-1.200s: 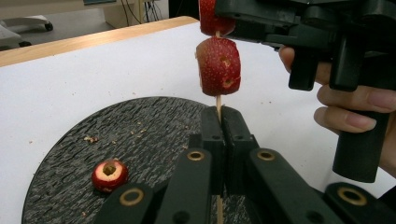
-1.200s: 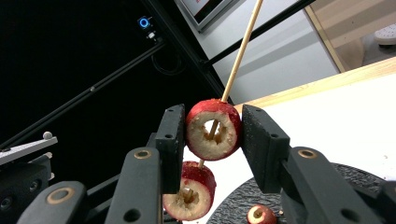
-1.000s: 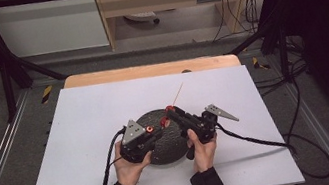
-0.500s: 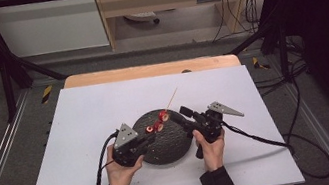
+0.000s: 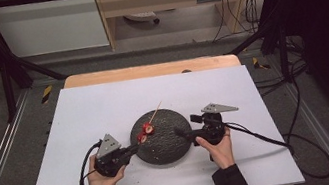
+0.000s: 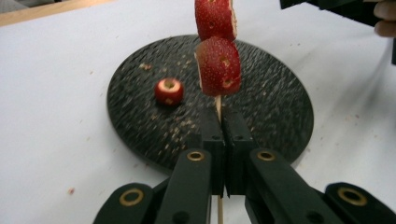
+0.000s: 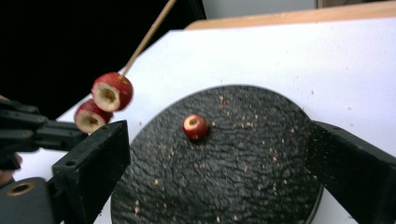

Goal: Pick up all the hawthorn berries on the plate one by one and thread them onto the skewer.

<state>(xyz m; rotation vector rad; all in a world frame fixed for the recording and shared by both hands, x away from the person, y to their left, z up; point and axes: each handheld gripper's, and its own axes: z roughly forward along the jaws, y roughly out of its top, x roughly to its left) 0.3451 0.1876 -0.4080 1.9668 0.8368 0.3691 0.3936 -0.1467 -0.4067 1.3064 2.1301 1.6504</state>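
The left gripper [image 6: 223,135] pinches the wooden skewer [image 6: 218,103] between jaws pressed together, holding it over the near edge of the black plate [image 6: 275,88]. Two red fruit pieces [image 6: 218,65] sit threaded on the skewer above the plate. A third piece [image 6: 168,91], perhaps a cored hawthorn, lies loose on the plate. Beyond, the right gripper [image 5: 185,132] hovers at the plate's right rim, jaws spread wide and empty.

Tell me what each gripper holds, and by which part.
Left gripper clamps the skewer by its bare lower end, below two fruit pieces. Right gripper is open, holding nothing.
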